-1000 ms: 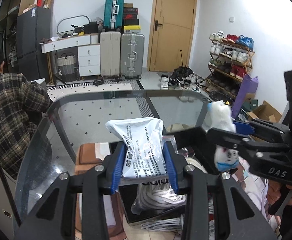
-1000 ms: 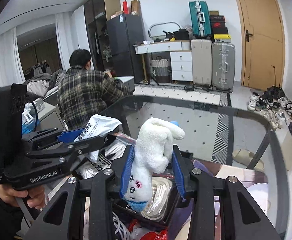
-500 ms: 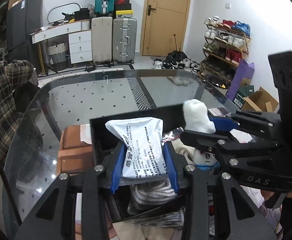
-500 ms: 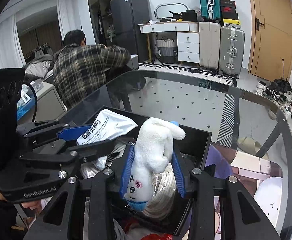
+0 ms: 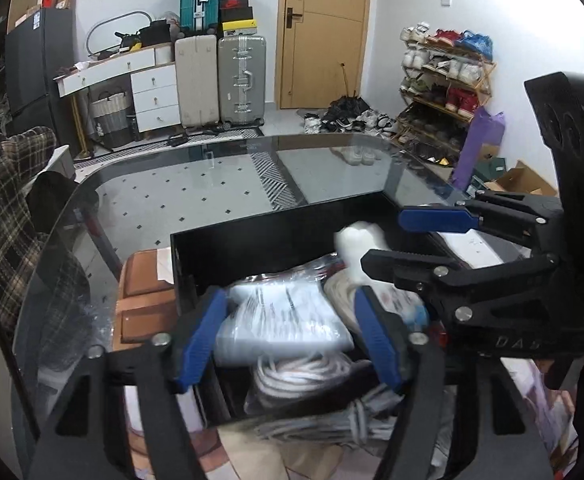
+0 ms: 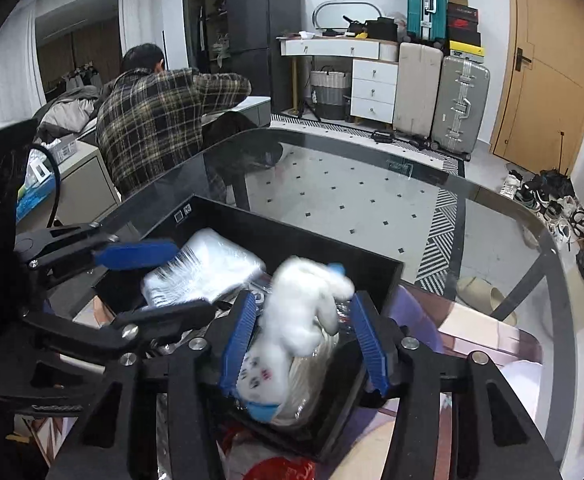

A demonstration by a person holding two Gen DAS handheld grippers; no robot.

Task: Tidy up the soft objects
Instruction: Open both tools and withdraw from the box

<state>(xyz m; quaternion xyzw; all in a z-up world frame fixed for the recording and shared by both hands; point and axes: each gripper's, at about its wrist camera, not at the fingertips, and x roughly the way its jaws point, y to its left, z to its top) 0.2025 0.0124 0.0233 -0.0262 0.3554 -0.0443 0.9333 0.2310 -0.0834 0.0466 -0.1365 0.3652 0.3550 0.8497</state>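
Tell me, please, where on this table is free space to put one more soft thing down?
The glass table is bare beyond the black bin's far wall, up to the far edge. The bin is crowded: white packet, plush toy and coiled rope fill it, with the left tool and right tool open over them.

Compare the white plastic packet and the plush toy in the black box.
The packet is flat, glossy plastic with printed text; the plush toy is fuzzy and rounded, with blue trim. The packet lies between the left gripper's open fingers; the toy lies between the right gripper's. Both are white, blurred, and over the coiled rope in the black box.
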